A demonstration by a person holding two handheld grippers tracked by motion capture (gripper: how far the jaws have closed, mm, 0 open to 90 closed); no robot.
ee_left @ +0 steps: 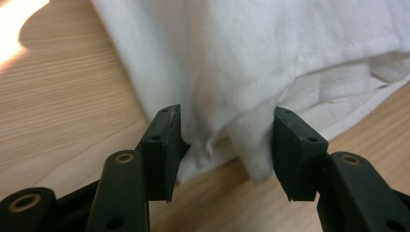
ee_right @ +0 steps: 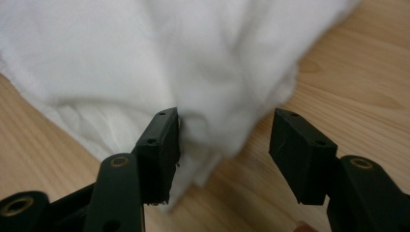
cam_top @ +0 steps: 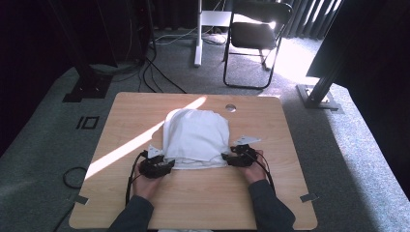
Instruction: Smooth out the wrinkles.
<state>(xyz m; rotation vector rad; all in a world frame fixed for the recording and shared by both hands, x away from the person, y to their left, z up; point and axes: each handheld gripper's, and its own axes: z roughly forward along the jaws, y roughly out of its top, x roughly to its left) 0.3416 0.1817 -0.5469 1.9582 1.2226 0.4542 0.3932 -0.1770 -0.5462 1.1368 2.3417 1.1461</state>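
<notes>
White cloth (cam_top: pixel 196 137), folded into a thick stack, lies on the wooden table (cam_top: pixel 121 121) slightly toward 12 o'clock of the table's middle, its near hem facing the person. The left gripper (cam_top: pixel 167 162) sits at the stack's 7 o'clock corner; in the left gripper view (ee_left: pixel 222 140) its jaws stand roughly half open with a loose fold of the cloth (ee_left: pixel 270 63) lying between them, the fabric brushing both pads (ee_left: pixel 167 140) without being pinched. The right gripper (cam_top: pixel 226 157) sits at the 5 o'clock corner; in the right gripper view (ee_right: pixel 222 145) its jaws stand about half open or a little wider, the left pad (ee_right: pixel 162 145) touching the cloth's (ee_right: pixel 145 58) bunched edge and the right pad clear of it over bare wood. Neither gripper clamps the fabric. Both hands rest low at the table surface.
</notes>
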